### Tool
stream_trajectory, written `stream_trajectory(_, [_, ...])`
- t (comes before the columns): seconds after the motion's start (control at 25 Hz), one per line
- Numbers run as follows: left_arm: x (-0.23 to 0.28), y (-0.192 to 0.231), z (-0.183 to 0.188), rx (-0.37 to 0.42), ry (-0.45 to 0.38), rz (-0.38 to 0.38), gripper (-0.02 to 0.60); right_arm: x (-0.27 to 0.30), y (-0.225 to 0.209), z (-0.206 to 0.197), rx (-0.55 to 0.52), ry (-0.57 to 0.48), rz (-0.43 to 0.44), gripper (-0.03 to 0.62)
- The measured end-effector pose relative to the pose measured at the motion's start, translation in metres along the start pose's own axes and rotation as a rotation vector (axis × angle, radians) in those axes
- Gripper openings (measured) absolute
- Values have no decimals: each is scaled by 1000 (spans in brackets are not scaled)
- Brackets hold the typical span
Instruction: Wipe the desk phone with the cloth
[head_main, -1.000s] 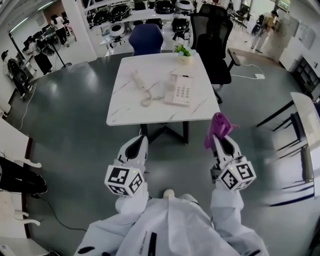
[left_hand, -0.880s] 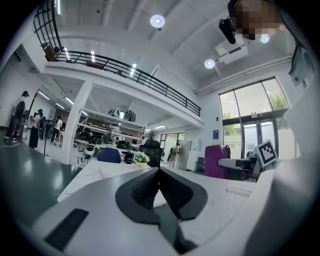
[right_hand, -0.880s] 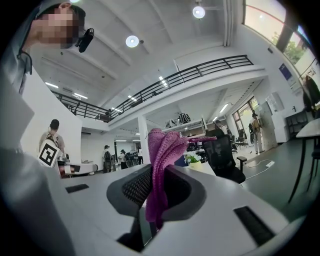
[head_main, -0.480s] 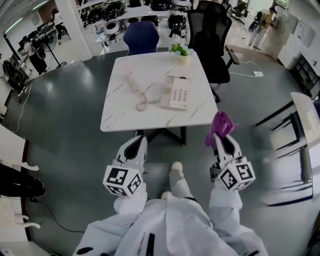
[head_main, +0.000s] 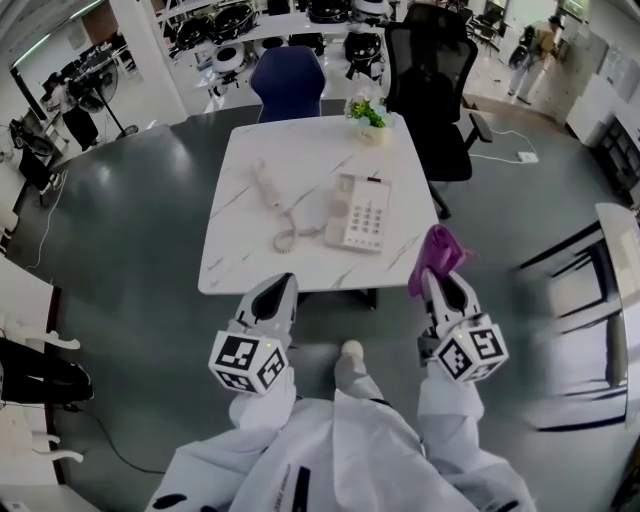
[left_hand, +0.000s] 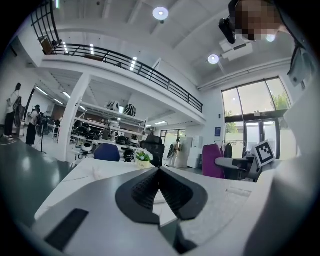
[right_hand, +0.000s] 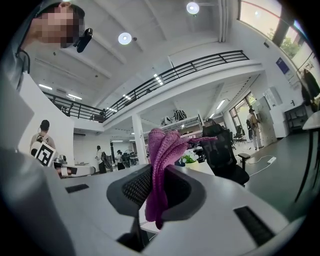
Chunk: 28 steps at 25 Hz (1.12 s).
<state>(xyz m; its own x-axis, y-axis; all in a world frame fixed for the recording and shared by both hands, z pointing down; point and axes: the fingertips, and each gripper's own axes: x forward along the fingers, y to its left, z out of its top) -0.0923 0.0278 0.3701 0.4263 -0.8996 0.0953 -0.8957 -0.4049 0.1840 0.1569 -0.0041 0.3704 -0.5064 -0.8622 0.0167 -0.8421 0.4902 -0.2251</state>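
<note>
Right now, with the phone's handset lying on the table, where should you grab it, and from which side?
Probably the slim middle of the handset, from straight above, jaws across its narrow width. It lies flat on the table, left of the phone base, and the coiled cord leaves its near end. The left gripper is free; the right gripper holds the purple cloth.

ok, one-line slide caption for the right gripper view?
Right gripper shut on the purple cloth, held up in an open office, black chair beyond.
</note>
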Motion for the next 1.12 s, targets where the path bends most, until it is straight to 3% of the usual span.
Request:
stream_trajectory(0.48, [78, 33, 1, -37, 23, 23, -3, 82, -47, -1, 14, 49, 19, 40])
stream_trajectory(1.12, [148, 61, -8, -66, 54, 58, -3, 148, -97, -16, 29, 108, 53, 41])
